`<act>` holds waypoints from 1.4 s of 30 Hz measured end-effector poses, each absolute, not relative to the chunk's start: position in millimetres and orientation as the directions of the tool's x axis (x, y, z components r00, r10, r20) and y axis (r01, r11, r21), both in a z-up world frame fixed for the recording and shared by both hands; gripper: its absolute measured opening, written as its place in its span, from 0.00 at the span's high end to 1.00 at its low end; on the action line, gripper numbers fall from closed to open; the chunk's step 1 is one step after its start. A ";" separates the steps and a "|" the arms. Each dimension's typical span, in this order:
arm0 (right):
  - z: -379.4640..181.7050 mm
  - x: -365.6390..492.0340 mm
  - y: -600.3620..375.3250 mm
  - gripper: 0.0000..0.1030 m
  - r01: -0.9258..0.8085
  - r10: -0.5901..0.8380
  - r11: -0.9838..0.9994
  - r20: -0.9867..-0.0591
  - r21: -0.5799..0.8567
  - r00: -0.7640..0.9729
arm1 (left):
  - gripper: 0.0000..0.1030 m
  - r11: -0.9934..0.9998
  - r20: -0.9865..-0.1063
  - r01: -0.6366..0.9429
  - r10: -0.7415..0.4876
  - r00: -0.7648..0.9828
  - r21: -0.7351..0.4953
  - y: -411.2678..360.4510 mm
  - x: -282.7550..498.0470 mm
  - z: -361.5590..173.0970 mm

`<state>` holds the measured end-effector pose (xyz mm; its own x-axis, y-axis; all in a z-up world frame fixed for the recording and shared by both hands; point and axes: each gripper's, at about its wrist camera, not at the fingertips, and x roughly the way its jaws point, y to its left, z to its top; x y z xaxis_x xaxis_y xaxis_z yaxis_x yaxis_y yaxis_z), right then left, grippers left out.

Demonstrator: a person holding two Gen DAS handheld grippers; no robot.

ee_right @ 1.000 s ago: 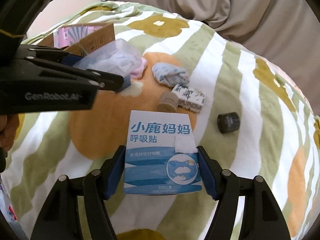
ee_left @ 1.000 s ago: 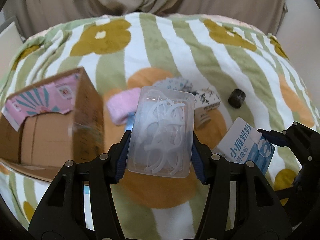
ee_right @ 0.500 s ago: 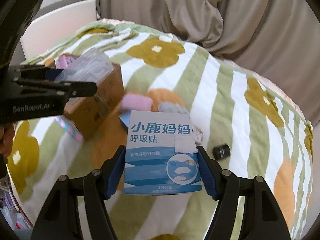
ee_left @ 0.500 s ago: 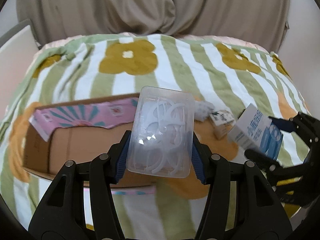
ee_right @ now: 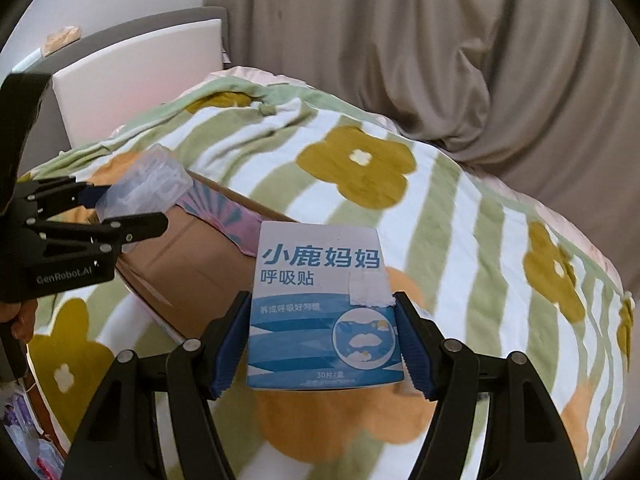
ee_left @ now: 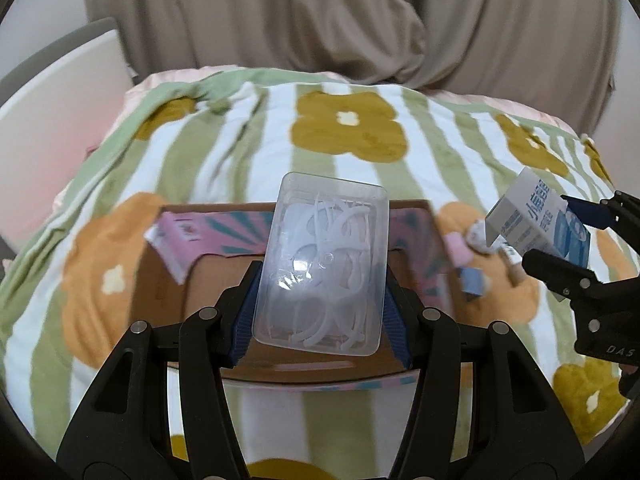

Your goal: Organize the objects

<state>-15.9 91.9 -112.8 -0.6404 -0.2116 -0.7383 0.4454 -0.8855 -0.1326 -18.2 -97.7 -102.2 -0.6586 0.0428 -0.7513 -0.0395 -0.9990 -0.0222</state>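
Bed w/ striped floral blanket (ee_left: pixel 352 132) filled most of both views; taupe curtain (ee_right: pixel 440 60) hung behind it at 12 o'clock.

Cardboard box (ee_left: pixel 168 280), open-topped, pink patterned flaps, sat on blanket. In left wrist view it lay directly under and beyond the left gripper (ee_left: pixel 320 300). In right wrist view the box (ee_right: pixel 188 264) sat at 9–10 o'clock of the right gripper (ee_right: pixel 324 340).

Left gripper: clamped on clear plastic case (ee_left: pixel 324 264) holding white curved plastic pieces. Blue pads pressed both long sides of the case near its lower half; the case's upper part stuck out past the fingertips toward 12 o'clock, over the box opening. Same case (ee_right: pixel 148 184) seen from the right wrist at 10 o'clock, held above the box's near corner.

Right gripper: clamped on blue-and-white carton (ee_right: pixel 320 308) w/ Chinese print and a torn white sticker. Pads gripped its lower left and right edges; carton stood upright between them, top edge toward 12 o'clock. From the left wrist, the carton (ee_left: pixel 536 224) showed at 3 o'clock, held in the air to the right of the box, clear of it.

Small items (ee_left: pixel 472 256) (pink, blue, others blurred) lay on blanket between box and carton; could not ID them.
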 end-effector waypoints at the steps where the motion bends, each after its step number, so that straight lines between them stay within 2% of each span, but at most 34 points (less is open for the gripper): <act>1: -112.6 -18.6 82.6 0.37 0.453 -0.221 -0.882 -0.738 -0.127 -0.637 | 0.50 -0.999 -0.754 -0.031 0.035 -0.656 -0.020 -105.6 -19.5 -103.9; 17: -162.3 -56.2 -26.7 0.37 0.536 -0.275 -0.842 -0.798 -0.070 -0.536 | 0.50 -0.995 -0.813 0.097 -0.040 -0.581 -0.020 -203.9 -47.2 -167.6; 24: -193.6 -73.7 -40.0 0.37 0.528 -0.269 -0.848 -0.821 -0.047 -0.504 | 0.50 -0.993 -0.831 0.117 -0.059 -0.554 -0.007 -211.6 -59.1 -197.4; 42: -219.3 -87.9 -42.2 0.37 0.541 -0.267 -0.841 -0.851 -0.024 -0.453 | 0.50 -0.997 -0.855 0.076 -0.054 -0.515 0.017 -205.0 -71.6 -211.7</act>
<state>-87.9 -42.2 -219.3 -0.4529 -0.2671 -0.8506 0.5407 -0.8409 -0.0238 -71.6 -205.0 -211.7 -0.5149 -0.0544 -0.8555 0.0765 -0.9969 0.0174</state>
